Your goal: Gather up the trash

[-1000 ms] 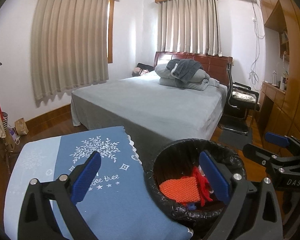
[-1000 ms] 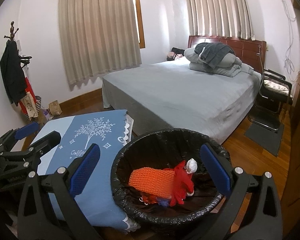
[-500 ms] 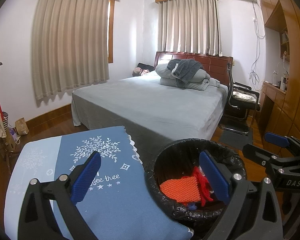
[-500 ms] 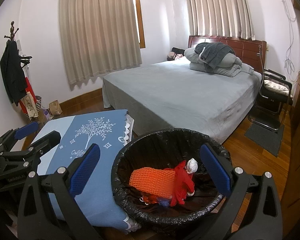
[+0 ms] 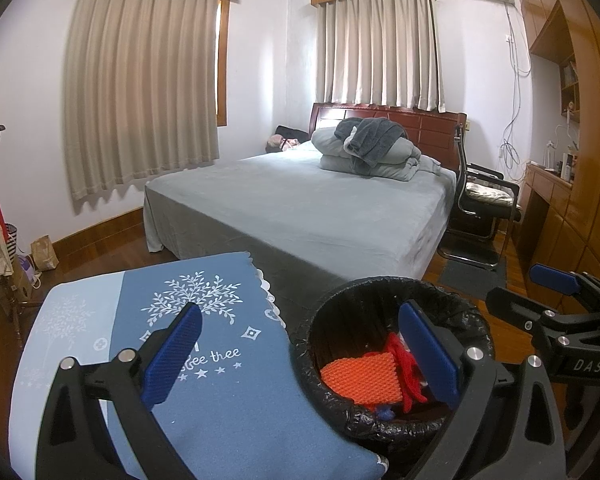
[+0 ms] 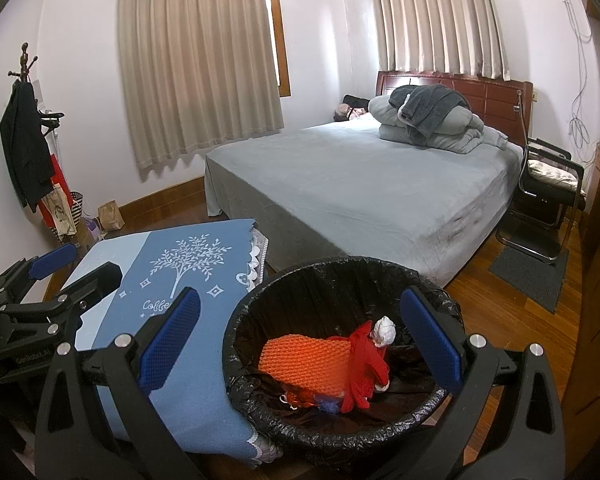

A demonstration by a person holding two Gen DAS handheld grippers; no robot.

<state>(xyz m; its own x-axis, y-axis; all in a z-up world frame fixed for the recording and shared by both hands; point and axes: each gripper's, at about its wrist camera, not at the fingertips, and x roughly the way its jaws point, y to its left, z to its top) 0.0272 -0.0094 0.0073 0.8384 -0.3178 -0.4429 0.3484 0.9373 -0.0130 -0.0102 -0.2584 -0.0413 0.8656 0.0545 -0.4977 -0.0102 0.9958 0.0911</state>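
Observation:
A round bin lined with a black bag (image 5: 380,285) (image 6: 340,263) stands on the floor beside a low table. Inside lie an orange mesh net (image 5: 358,376) (image 6: 304,360), a red crumpled piece (image 6: 364,360) and a small white wad (image 6: 385,329). My left gripper (image 5: 300,312) hangs open, one finger over the table and the other over the bin, holding nothing. Over the bin's mouth my right gripper (image 6: 301,294) also stands open and empty. Each gripper shows at the edge of the other's view, the right gripper (image 5: 552,292) and the left gripper (image 6: 56,264).
A blue cloth with a white tree print covers the table (image 5: 220,400) (image 6: 160,264) left of the bin. Behind it stands a grey bed (image 5: 320,208) with folded bedding. A black chair (image 5: 484,200), wooden cabinets at right, and a coat rack (image 6: 24,128) with bags at left.

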